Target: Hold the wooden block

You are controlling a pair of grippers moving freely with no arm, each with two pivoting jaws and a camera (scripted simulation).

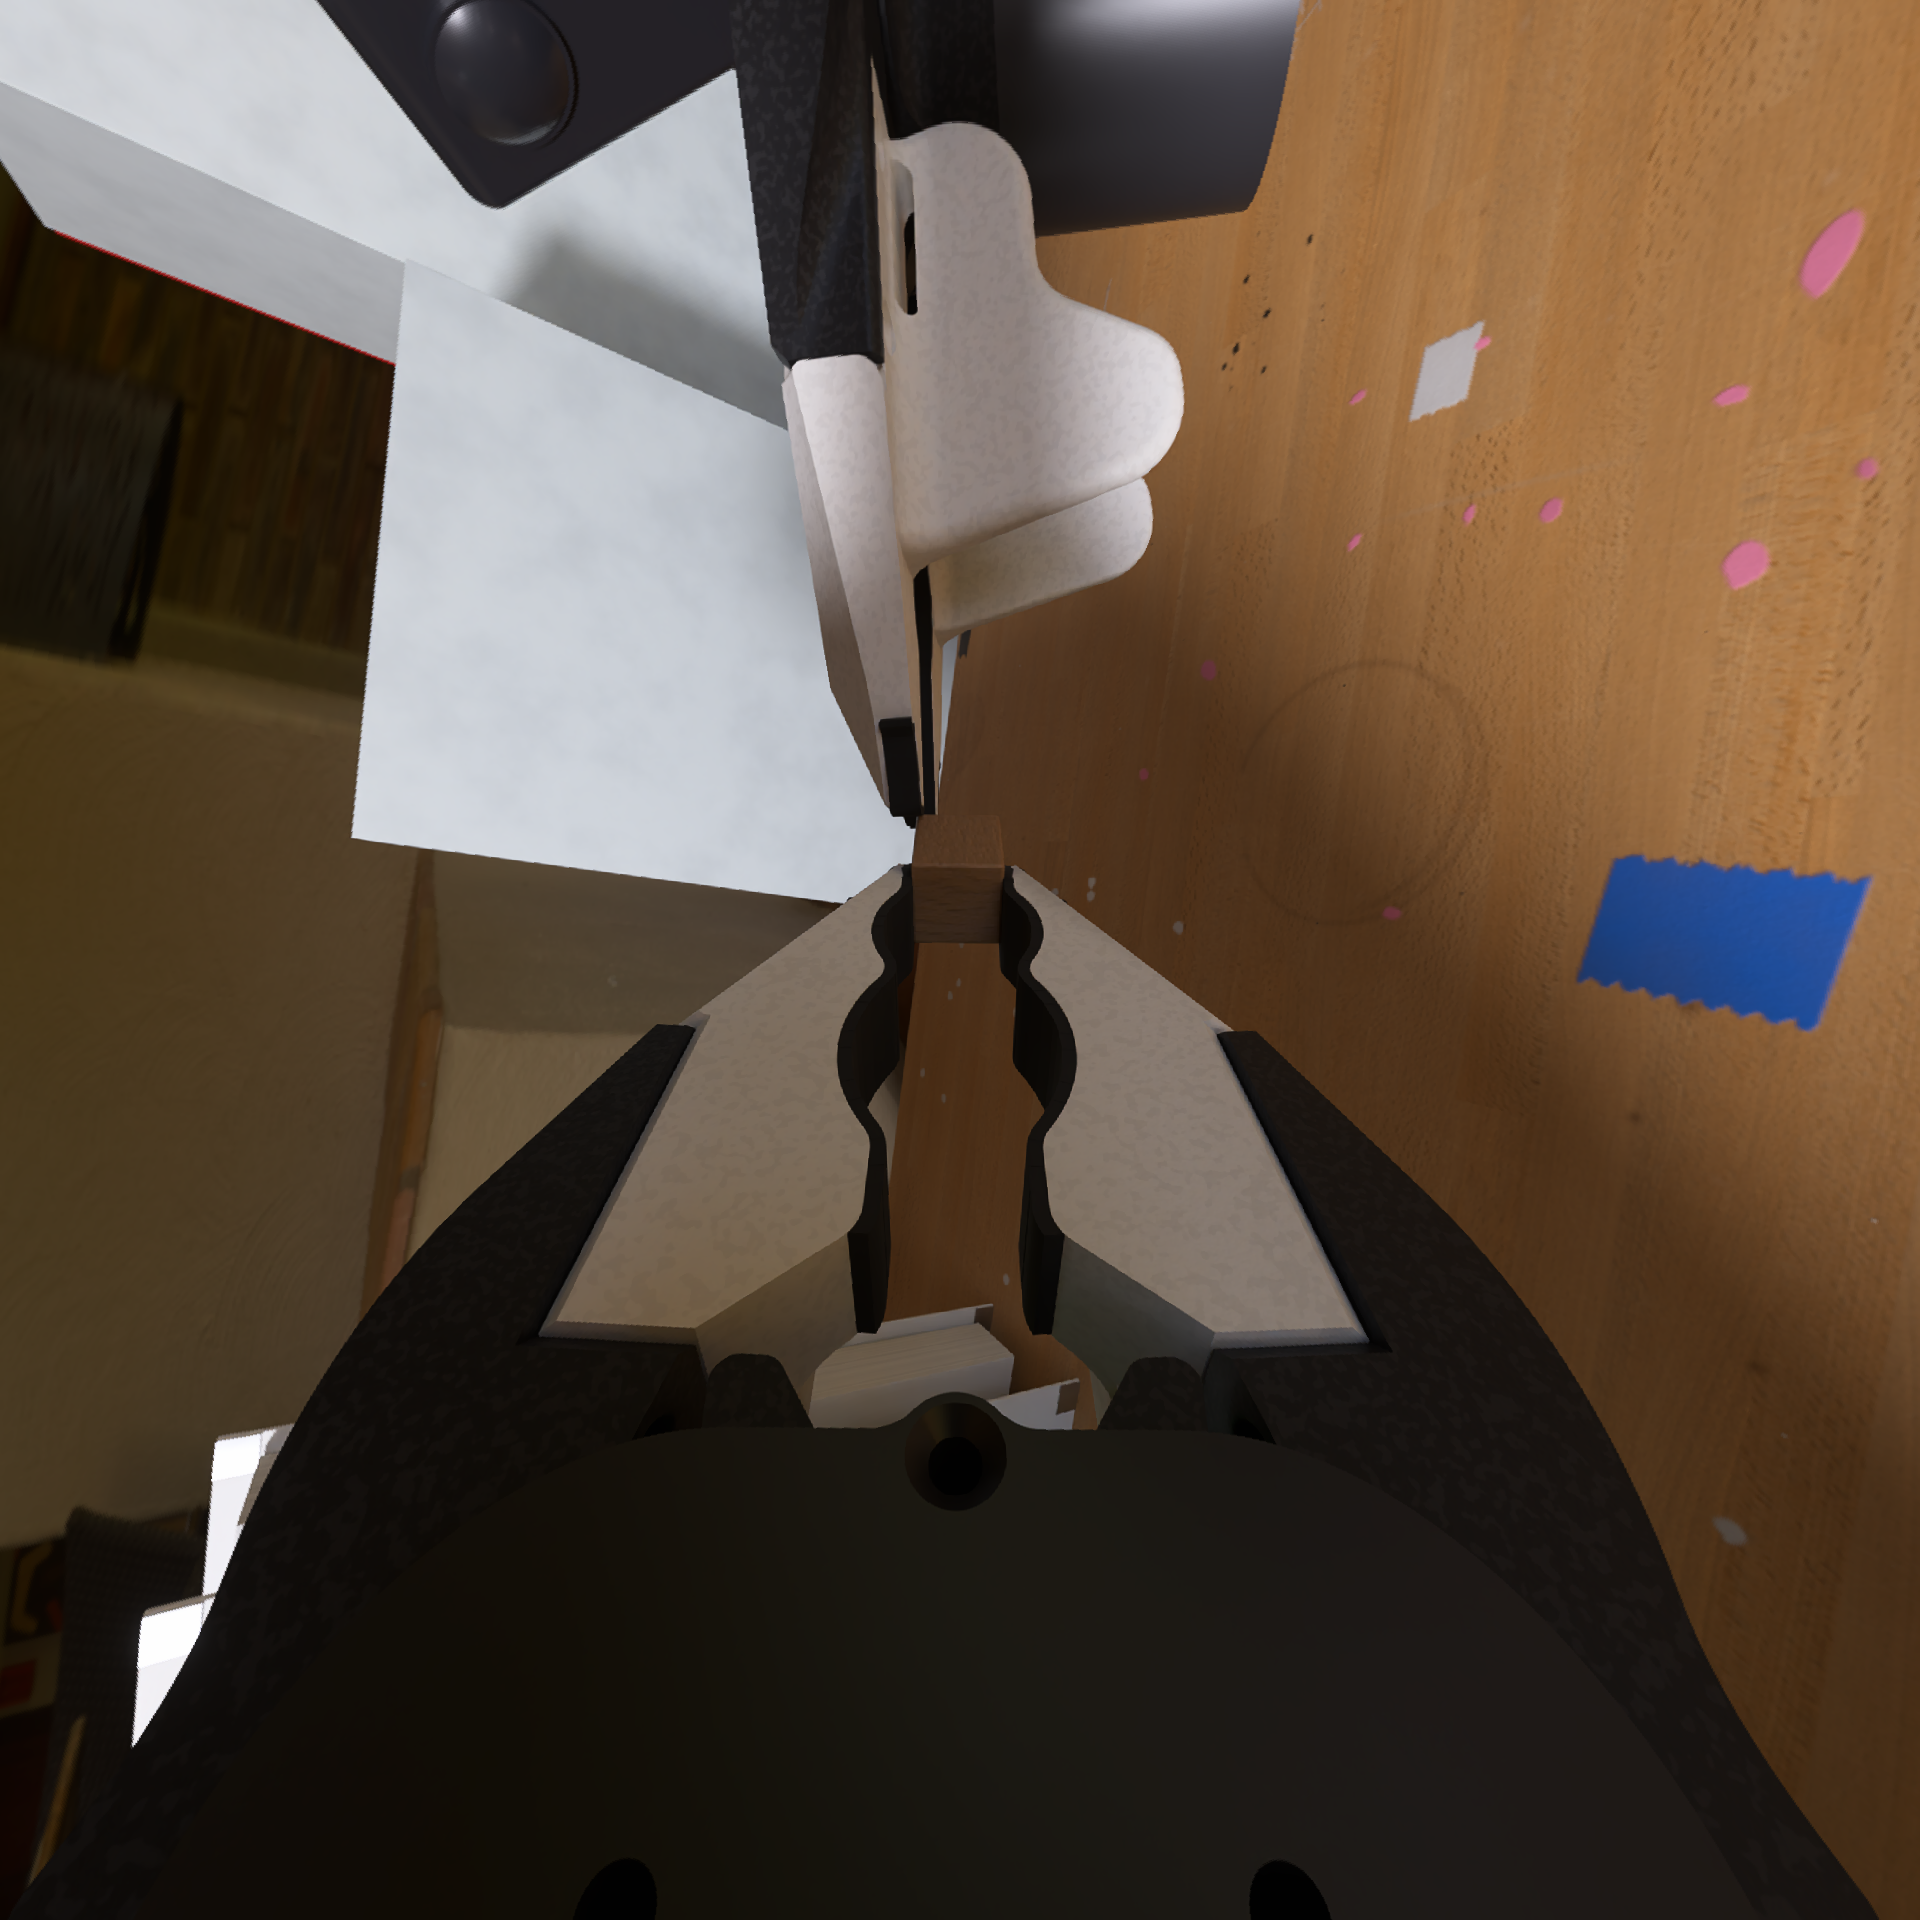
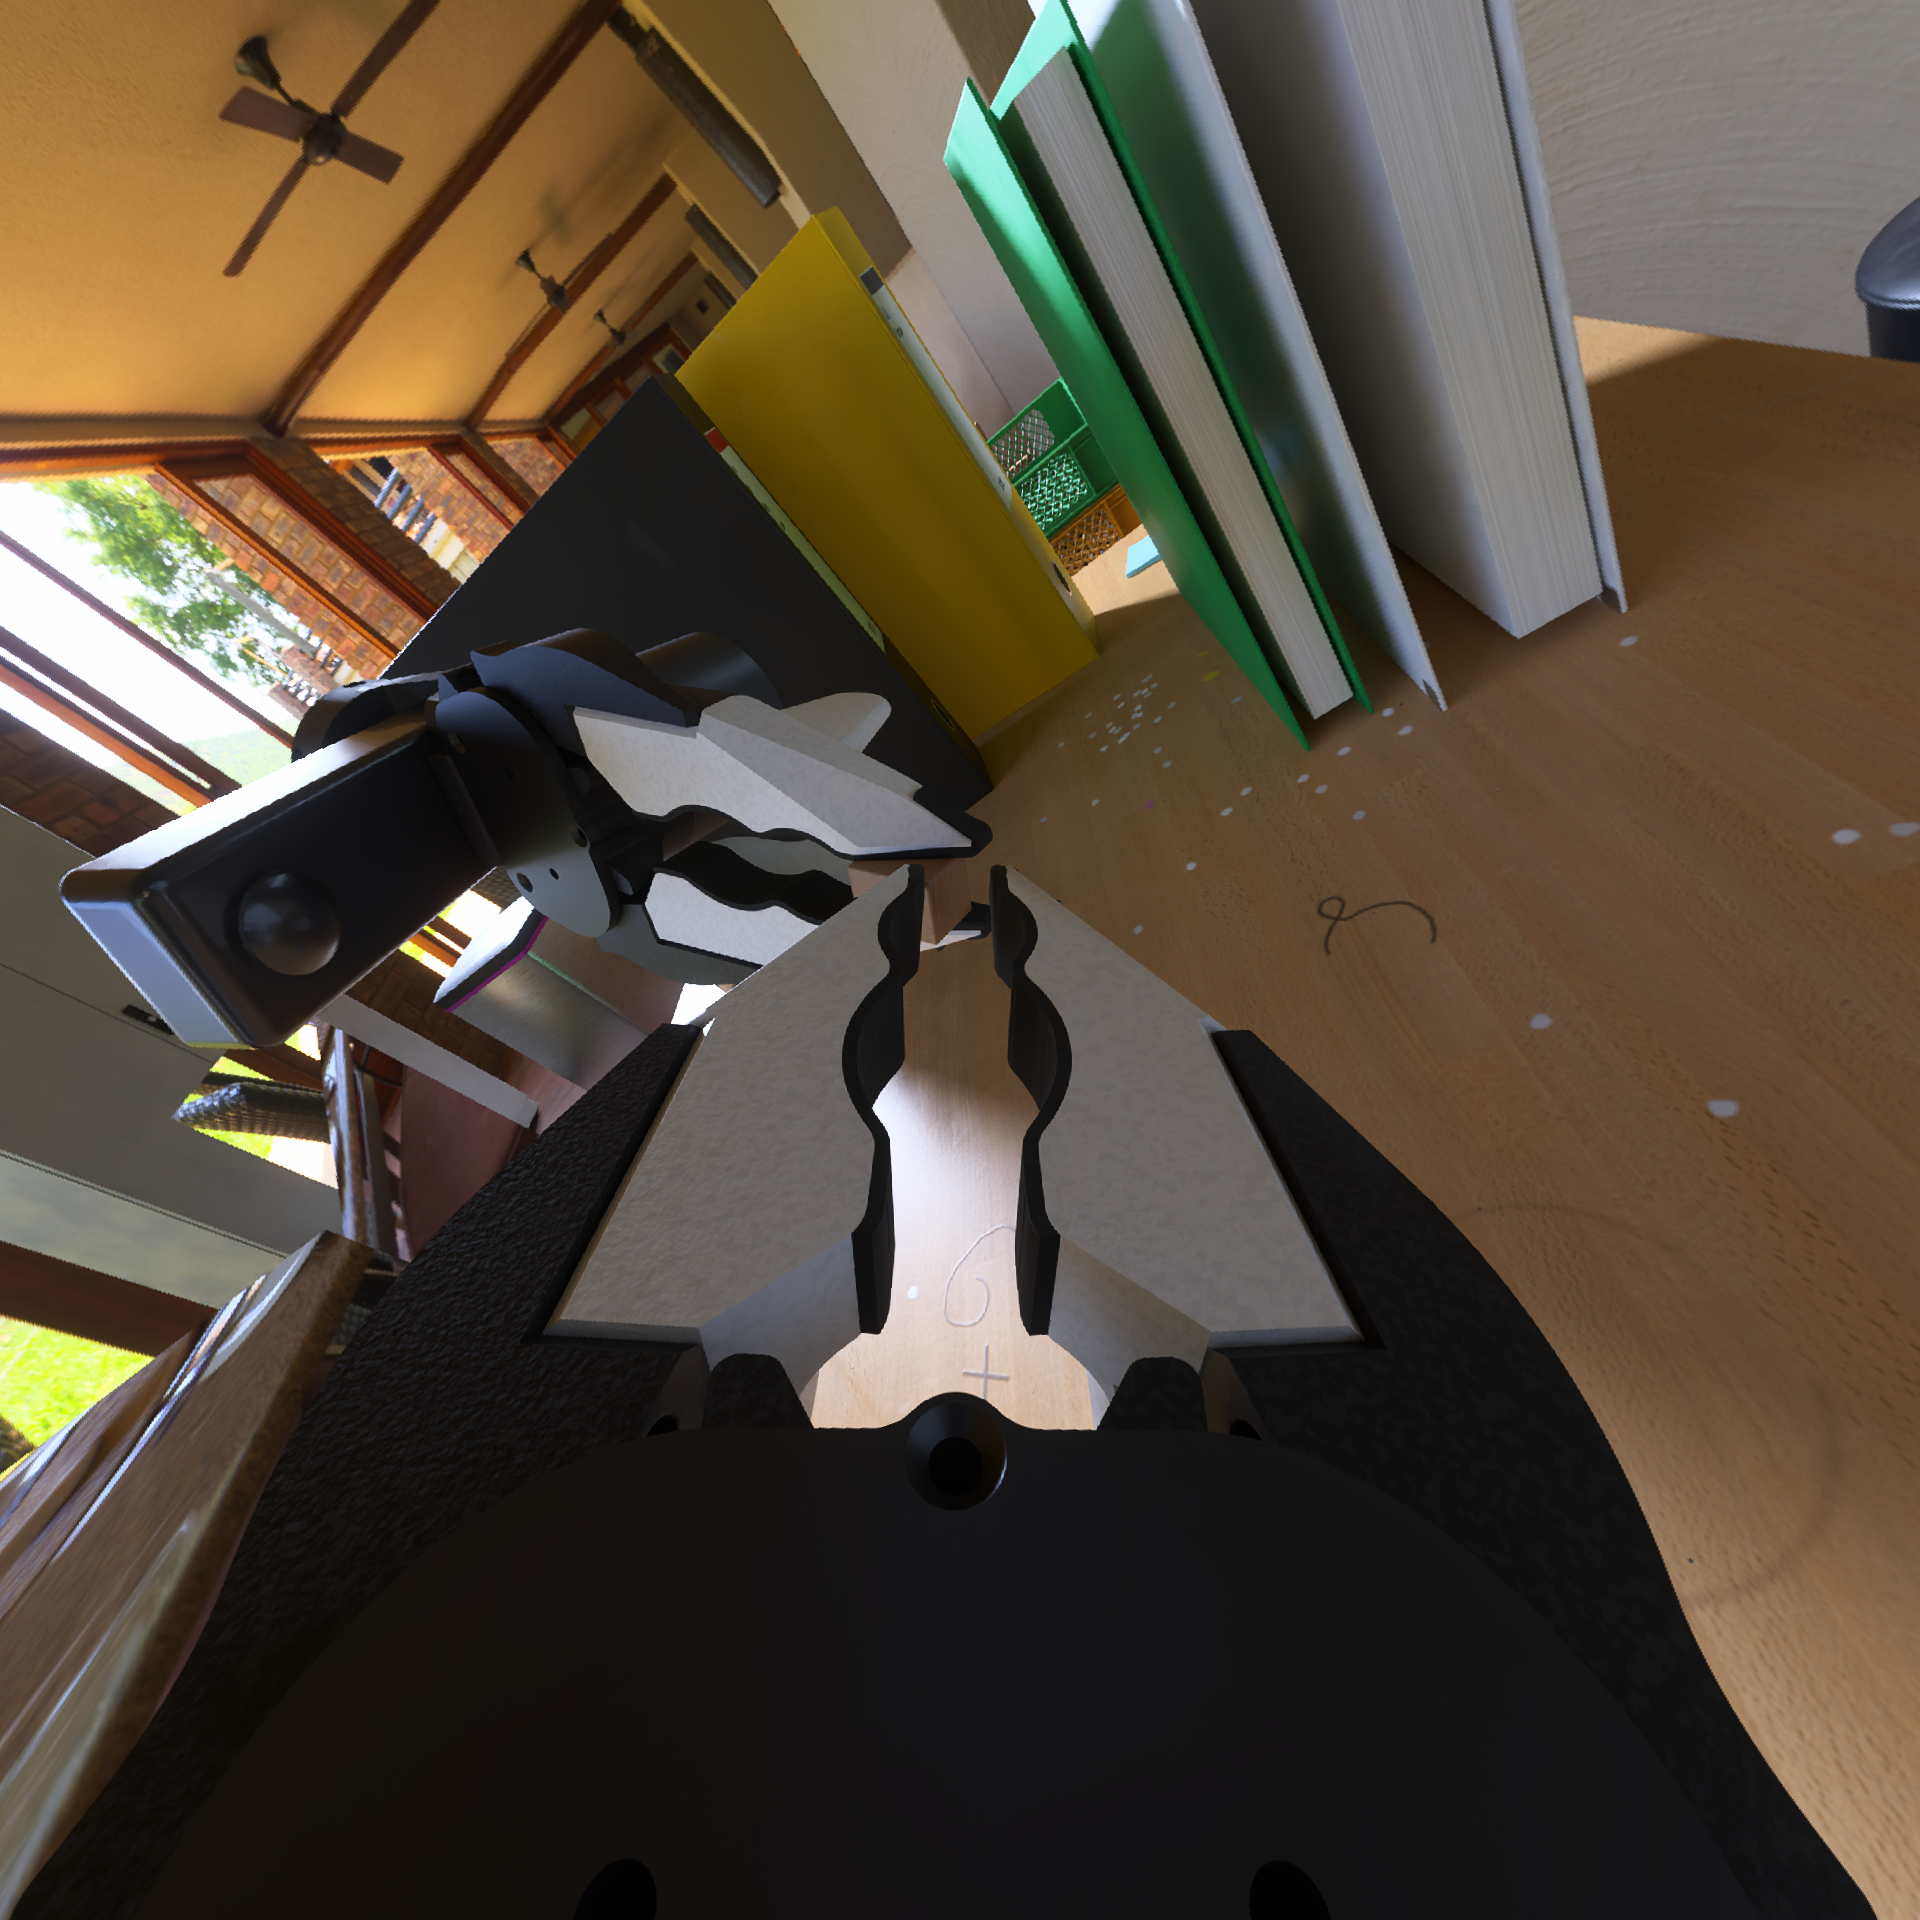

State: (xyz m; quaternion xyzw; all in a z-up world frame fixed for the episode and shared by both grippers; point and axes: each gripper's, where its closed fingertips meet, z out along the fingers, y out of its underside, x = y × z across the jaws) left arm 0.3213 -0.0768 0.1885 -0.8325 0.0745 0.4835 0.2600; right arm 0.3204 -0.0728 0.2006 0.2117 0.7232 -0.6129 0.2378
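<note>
The small wooden block (image 1: 958,904) sits clamped between my left gripper's (image 1: 958,896) fingertips, just above the wooden table (image 1: 1455,1195). My right gripper (image 1: 914,805) comes in from the top of the left wrist view, seen edge-on, with its tips at the block's far left corner. In the right wrist view the block (image 2: 948,900) lies between my right gripper's (image 2: 956,902) tips. The left fingertip (image 2: 906,914) touches it and a narrow gap shows on the other side. My left gripper (image 2: 940,868) reaches in from the left, with fingers above and below the block.
A blue tape patch (image 1: 1725,956), pink spots (image 1: 1745,563) and a black cylinder (image 1: 1143,114) are on the table. White sheets (image 1: 582,623) stand to the left. Green (image 2: 1132,436), yellow (image 2: 883,468), black (image 2: 644,582) and white (image 2: 1455,312) books stand behind, with small mesh crates (image 2: 1051,470).
</note>
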